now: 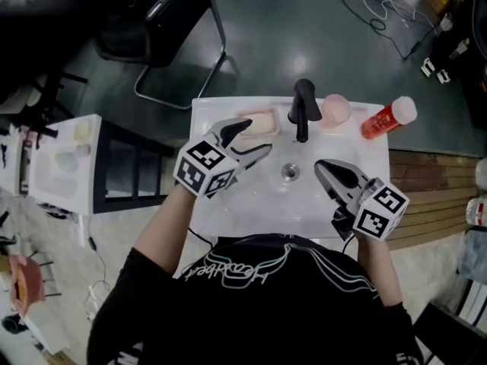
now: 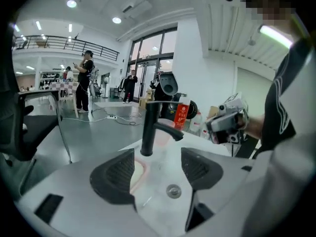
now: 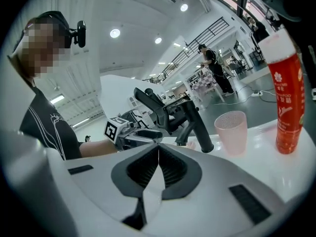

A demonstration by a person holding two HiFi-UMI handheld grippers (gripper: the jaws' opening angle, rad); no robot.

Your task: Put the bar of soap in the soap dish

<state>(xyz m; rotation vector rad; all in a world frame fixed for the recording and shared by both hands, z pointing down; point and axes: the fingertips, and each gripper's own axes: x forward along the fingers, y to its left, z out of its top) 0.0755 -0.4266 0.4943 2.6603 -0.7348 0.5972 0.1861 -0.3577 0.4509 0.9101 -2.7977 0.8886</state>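
Black-shirted person (image 1: 259,303) nearest, standing at the near edge of a white sink (image 1: 236,207); 2 grippers held over the basin. Left gripper (image 1: 253,138): claw released, jaws wide apart, nothing between them; its tips sit just on the near side of the bar of soap (image 1: 259,122). That peach bar lies in the soap dish (image 2: 142,171) on the sink's far left ledge, left of the black faucet (image 1: 303,109). Right gripper (image 1: 326,167): claw clenched, pads together, empty; right of the drain (image 1: 289,172). Pink cup (image 1: 335,109) just right of the faucet; red bottle (image 1: 386,119) upright, farther right.
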